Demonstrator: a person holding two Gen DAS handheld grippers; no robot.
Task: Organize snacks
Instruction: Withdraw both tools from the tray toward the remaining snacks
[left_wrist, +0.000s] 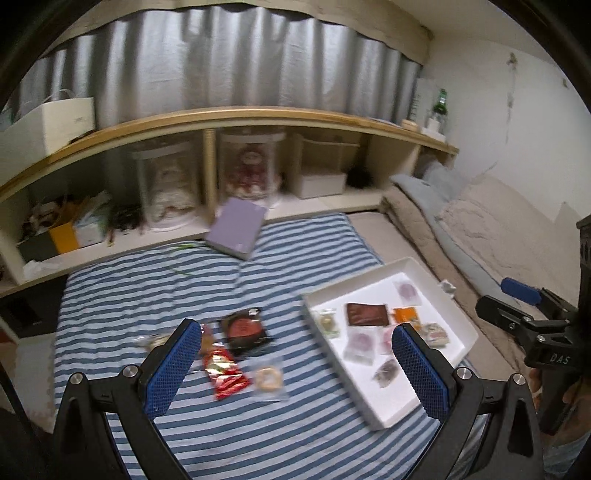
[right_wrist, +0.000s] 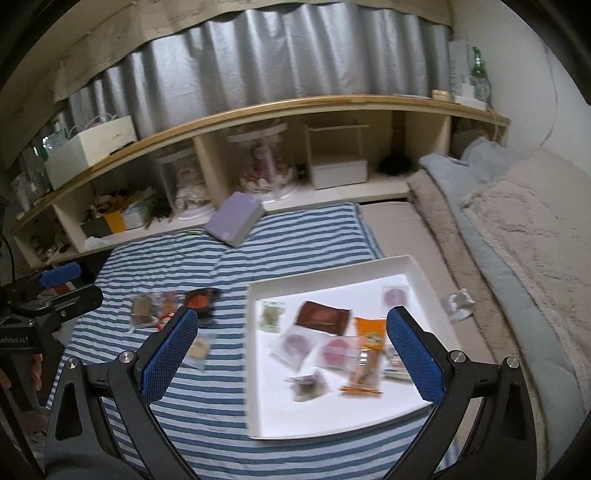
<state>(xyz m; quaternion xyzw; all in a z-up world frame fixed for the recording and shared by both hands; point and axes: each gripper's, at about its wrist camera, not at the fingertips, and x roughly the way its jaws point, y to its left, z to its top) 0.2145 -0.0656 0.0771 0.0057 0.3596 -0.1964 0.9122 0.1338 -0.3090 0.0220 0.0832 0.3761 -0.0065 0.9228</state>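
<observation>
Left gripper (left_wrist: 295, 354): fingers spread wide, nothing held, above loose snacks on striped blanket (left_wrist: 184, 288).

Red packet (left_wrist: 225, 373), dark packet (left_wrist: 245, 330), clear-wrapped ring snack (left_wrist: 267, 378): close together; wide grab likely drags a neighbour.

White tray (left_wrist: 458, 317): already crowded; drop may land on edge.

Right gripper (right_wrist: 291, 339): spread, empty, over tray.

Packet print blurred, unreadable.

Your left gripper's finger (left_wrist: 173, 365) covers part of a snack packet (left_wrist: 153, 341) on the striped blanket (left_wrist: 155, 291). The packets in the white tray (right_wrist: 255, 369) are blurred, their labels unreadable. The jars (left_wrist: 168, 184) on the shelf (left_wrist: 221, 118) perhaps hold ornaments.
</observation>
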